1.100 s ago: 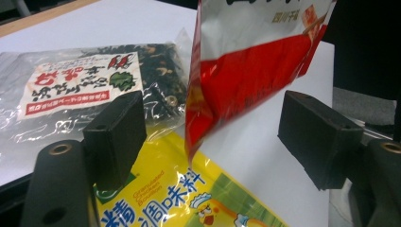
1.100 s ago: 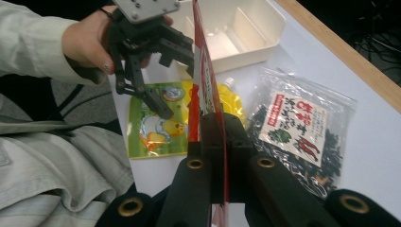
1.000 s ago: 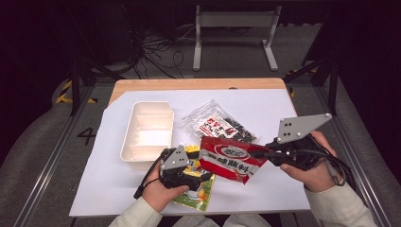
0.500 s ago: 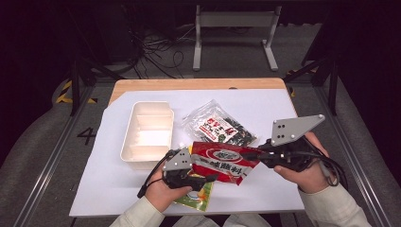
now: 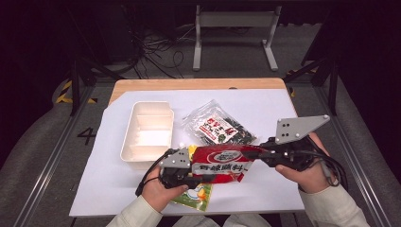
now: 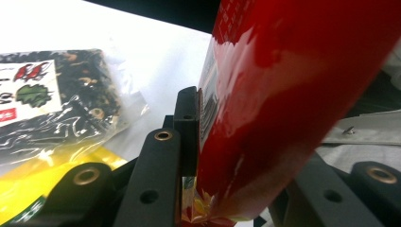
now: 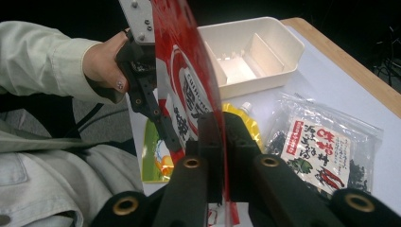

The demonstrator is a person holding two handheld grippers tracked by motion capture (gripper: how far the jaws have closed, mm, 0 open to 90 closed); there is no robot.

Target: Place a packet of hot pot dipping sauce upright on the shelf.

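Left gripper [image 5: 197, 178], jaws just closing, pinches near end of red snack bag [image 5: 222, 164]; my right gripper [image 5: 251, 152] clamps far edge, though easing slightly. Bag hangs between them above table. Risk: glossy film slips out, or tears under opposing pull.

lab test bench – metal frame rails [image 5: 52, 156], floor cables [image 5: 156, 49], dark surroundings

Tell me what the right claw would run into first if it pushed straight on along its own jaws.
The right claw is pinching the glossy red snack packet, so that goes along. Beyond it, probably the left claw at the packet's far end, then the hand holding it; depth is hard to judge.
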